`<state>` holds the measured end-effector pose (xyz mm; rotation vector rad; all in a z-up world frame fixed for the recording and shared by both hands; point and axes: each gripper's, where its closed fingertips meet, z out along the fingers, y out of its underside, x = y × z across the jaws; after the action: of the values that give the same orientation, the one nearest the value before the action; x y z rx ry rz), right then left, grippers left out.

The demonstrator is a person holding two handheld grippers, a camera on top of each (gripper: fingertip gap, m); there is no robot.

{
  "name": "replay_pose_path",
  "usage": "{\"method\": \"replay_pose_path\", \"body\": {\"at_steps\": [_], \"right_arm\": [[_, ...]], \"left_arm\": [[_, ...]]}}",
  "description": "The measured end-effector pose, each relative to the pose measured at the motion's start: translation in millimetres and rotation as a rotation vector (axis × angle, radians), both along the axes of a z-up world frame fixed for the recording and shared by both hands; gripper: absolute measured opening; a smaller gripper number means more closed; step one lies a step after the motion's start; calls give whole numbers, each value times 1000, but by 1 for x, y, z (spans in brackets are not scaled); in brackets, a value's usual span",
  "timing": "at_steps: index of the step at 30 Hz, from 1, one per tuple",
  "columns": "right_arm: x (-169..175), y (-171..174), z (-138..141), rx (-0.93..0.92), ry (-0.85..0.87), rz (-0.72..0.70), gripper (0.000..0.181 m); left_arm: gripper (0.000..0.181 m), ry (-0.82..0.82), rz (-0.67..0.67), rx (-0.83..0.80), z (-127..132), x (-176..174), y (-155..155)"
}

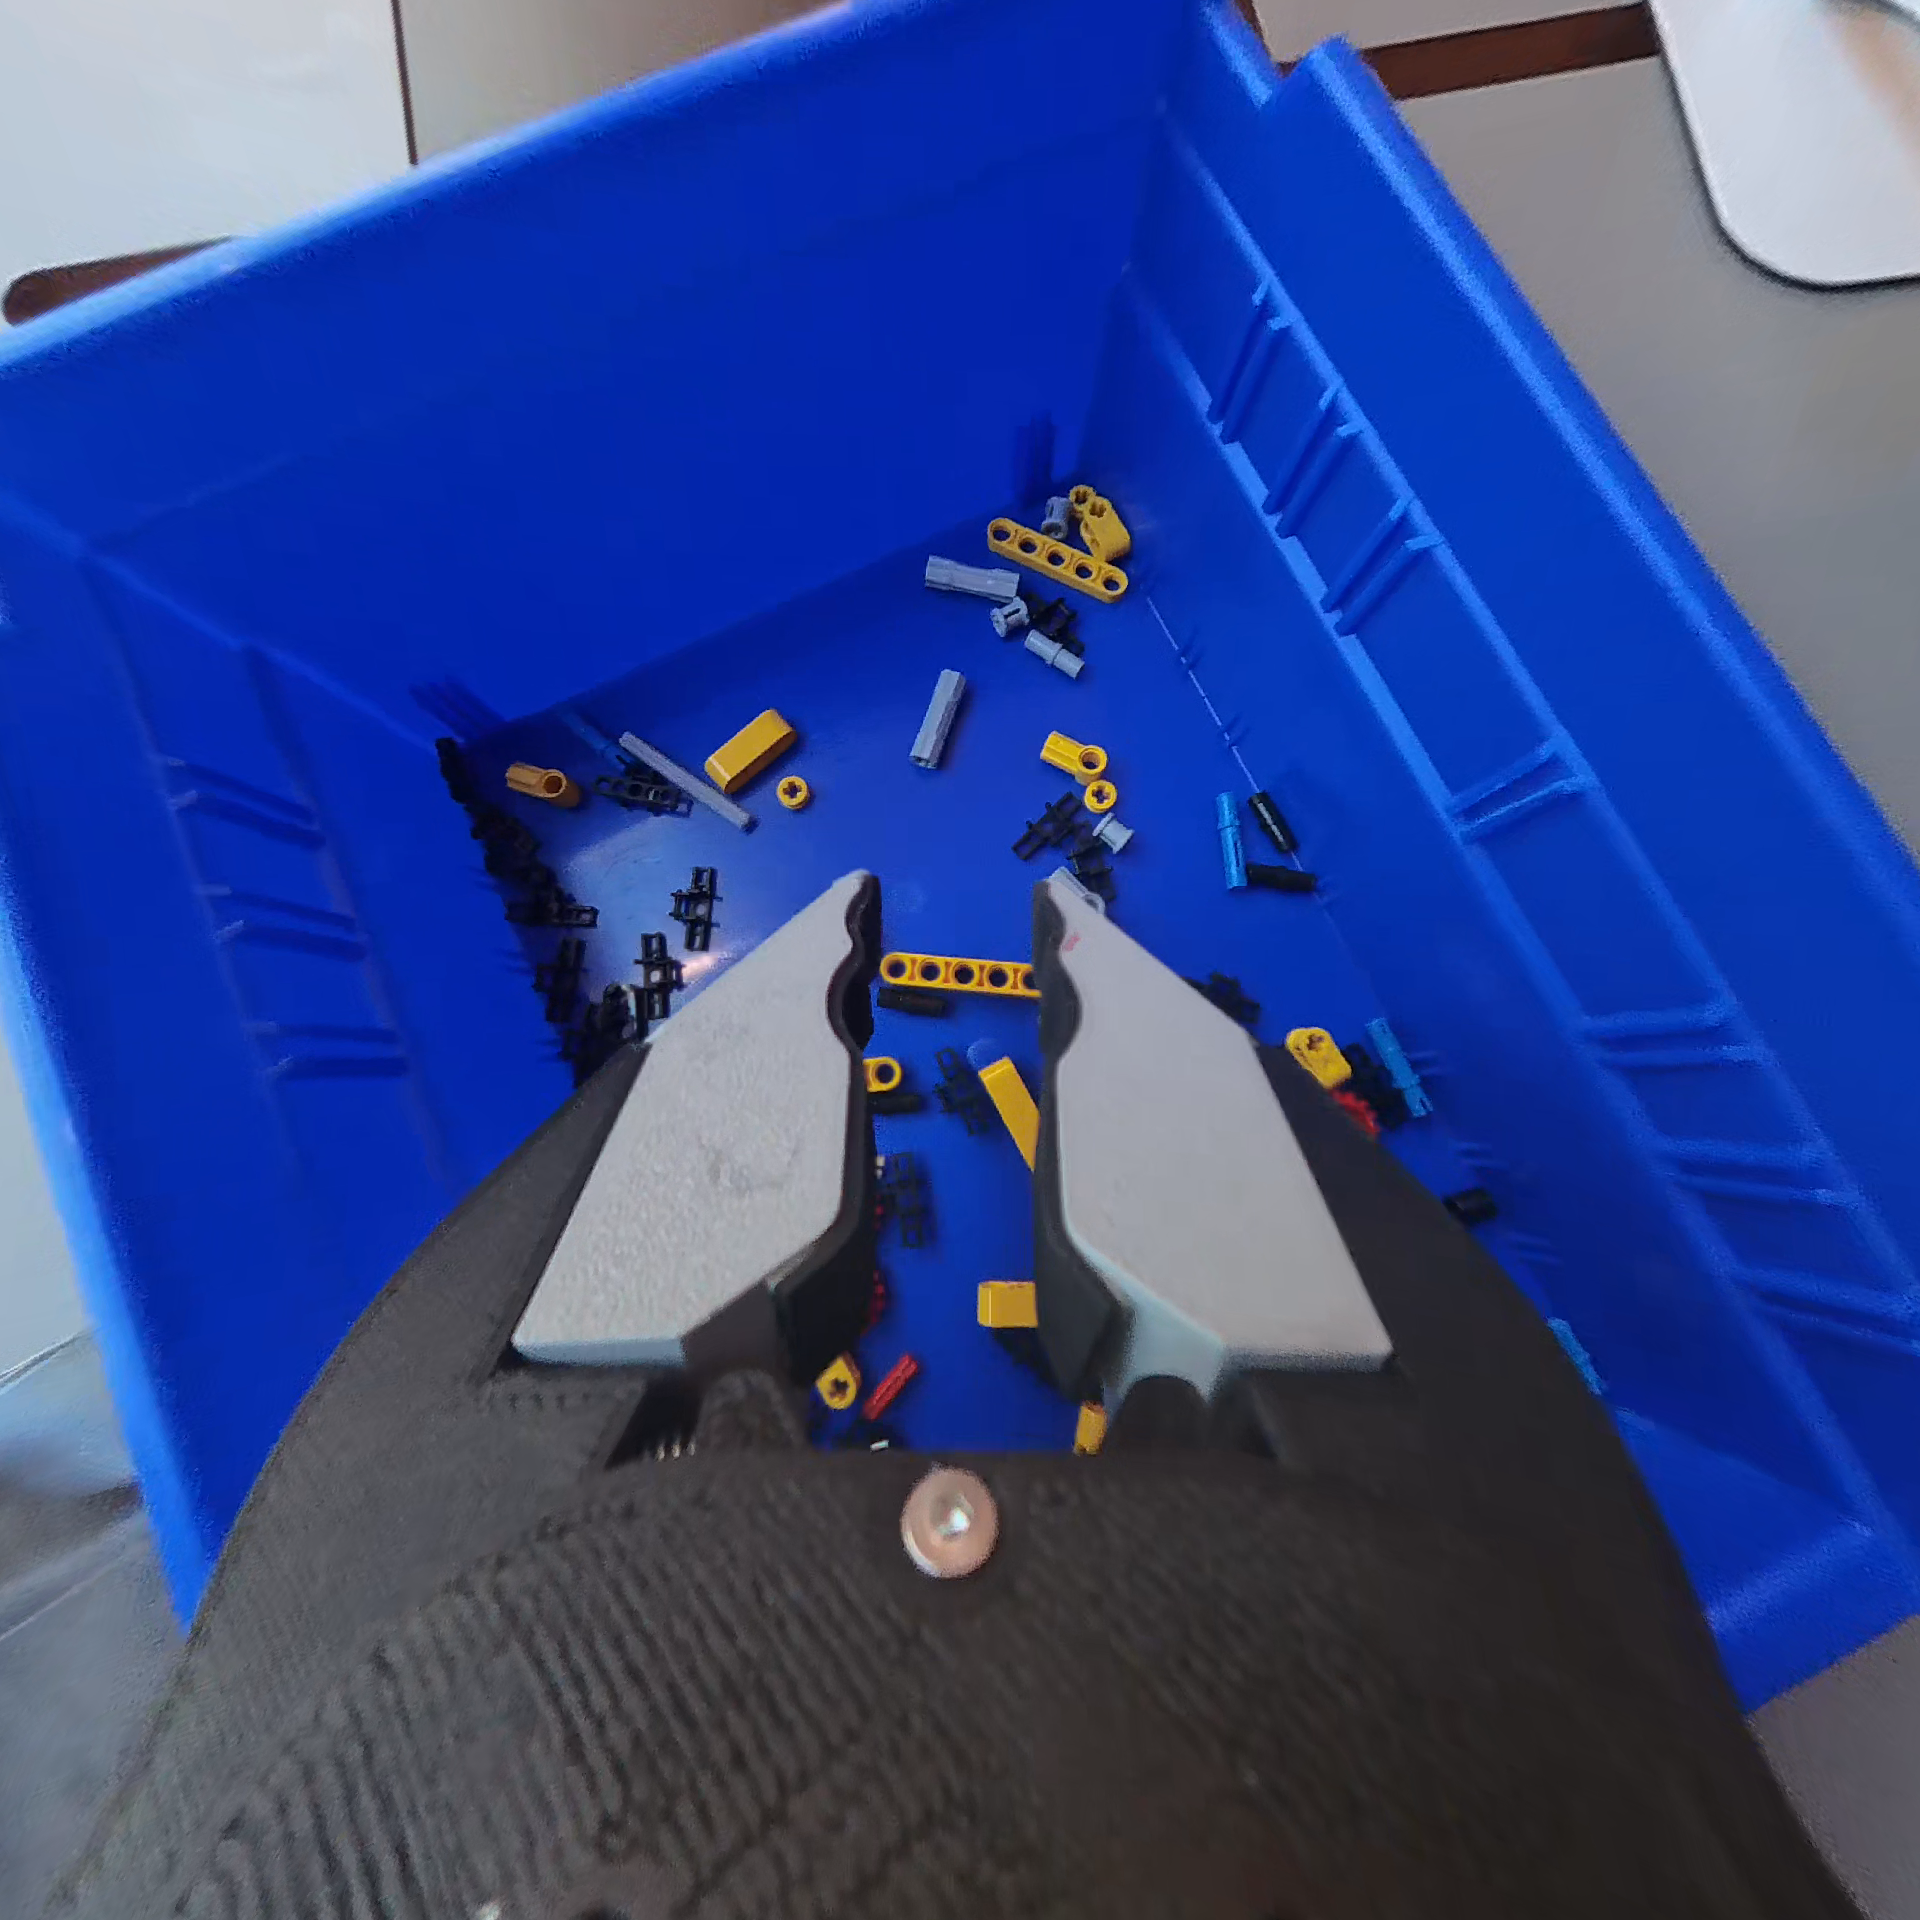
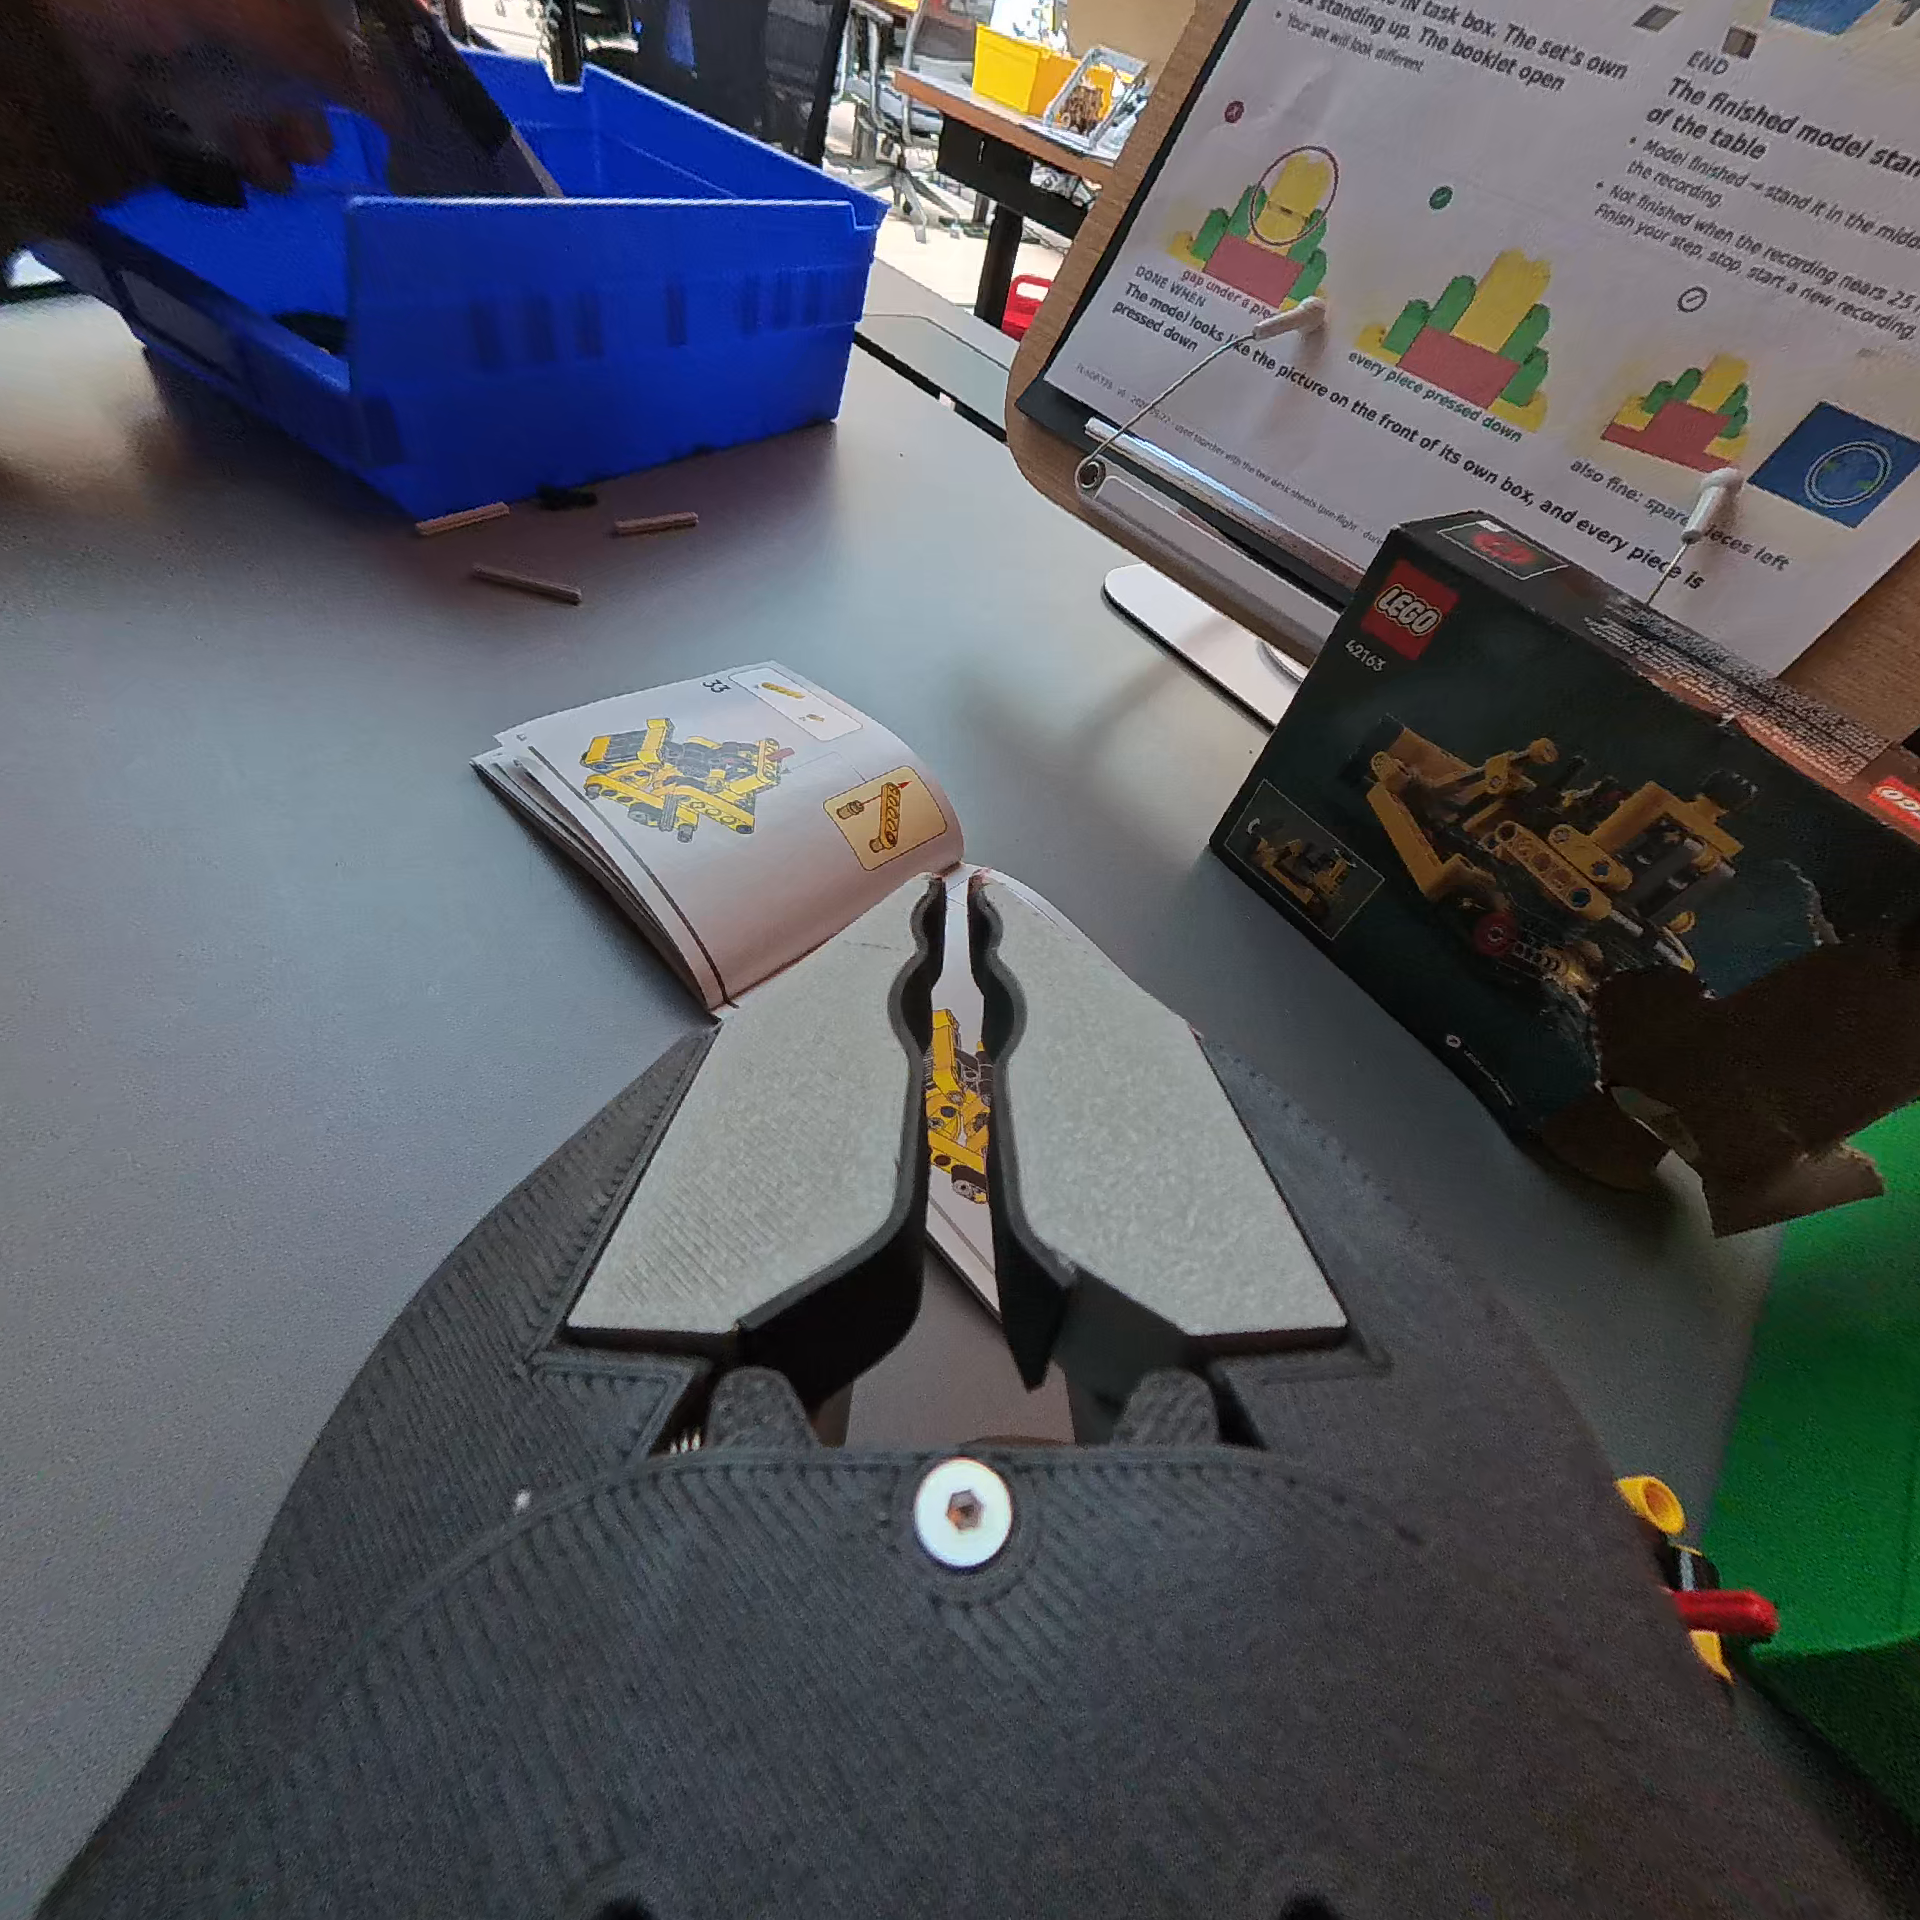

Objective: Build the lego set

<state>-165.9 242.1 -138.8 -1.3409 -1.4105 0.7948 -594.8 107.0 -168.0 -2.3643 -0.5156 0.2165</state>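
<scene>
My left gripper (image 1: 956, 902) is open and empty, hanging inside the blue bin (image 1: 644, 436) over its floor. Loose Lego pieces lie scattered there: yellow, grey, black, blue and red. A yellow five-hole beam (image 1: 958, 974) lies just beyond the gap between the fingertips, with a black pin (image 1: 910, 1002) beside it. My right gripper (image 2: 956, 883) is shut with nothing in it, low over the open instruction booklet (image 2: 727, 810) on the grey table (image 2: 260, 935). The blue bin also shows at the far left in the right wrist view (image 2: 603, 322), with the left gripper blurred inside it.
Three brown axles (image 2: 525, 582) and a black pin (image 2: 566, 499) lie on the table in front of the bin. The Lego box (image 2: 1558, 831) stands at right, below a sheet on a stand (image 2: 1455, 260). A green container (image 2: 1829, 1455) and a small yellow-red assembly (image 2: 1704, 1600) sit at the lower right. The left gripper's tips are roughly 45 centimetres from the right gripper's.
</scene>
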Motion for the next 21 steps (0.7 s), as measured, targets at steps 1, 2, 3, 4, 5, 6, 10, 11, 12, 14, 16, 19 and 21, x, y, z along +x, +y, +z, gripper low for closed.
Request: {"method": "replay_pose_path", "body": {"at_steps": [1, 2, 3, 4, 5, 6, 10, 11, 12, 14, 16, 19, 21], "right_arm": [[0, 0, 0, 1, 1, -1, 0], [0, 0, 0, 2, 2, -1, 0], [0, 0, 1, 1, 3, -1, 0], [0, 0, 0, 0, 3, 0, 0], [0, 0, 0, -1, 2, 0, 0], [0, 0, 0, -1, -1, 0, 0], [-1, 0, -3, 3, -12, -1, 1], [-1, 0, -3, 2, -12, -2, 1], [-1, 1, -3, 0, -11, -2, 0], [0, 1, -2, -3, -10, -4, 0], [0, 2, -2, -2, -7, -6, 0], [1, 1, -1, -3, -6, -5, 0], [1, 1, -1, -2, -7, -4, 0]], "left_arm": [[27, -10, -4, 25, 5, 1, 0], [27, -15, -13, 39, 9, 3, 0], [28, -13, -31, 30, 11, 5, -3], [29, -1, -53, 10, 13, 9, -6], [28, 18, -72, -5, 15, 12, -8], [28, 31, -95, -20, 15, 17, -8], [22, 86, -170, -66, 11, 28, -2], [23, 95, -181, -77, 9, 29, -1], [23, 89, -200, -80, 6, 31, 0], [19, 71, -285, -101, -2, 45, 5], [15, 120, -327, -159, -11, 49, 6], [11, 200, -385, -269, -28, 53, 6], [5, 240, -402, -318, -36, 54, 7]]}}
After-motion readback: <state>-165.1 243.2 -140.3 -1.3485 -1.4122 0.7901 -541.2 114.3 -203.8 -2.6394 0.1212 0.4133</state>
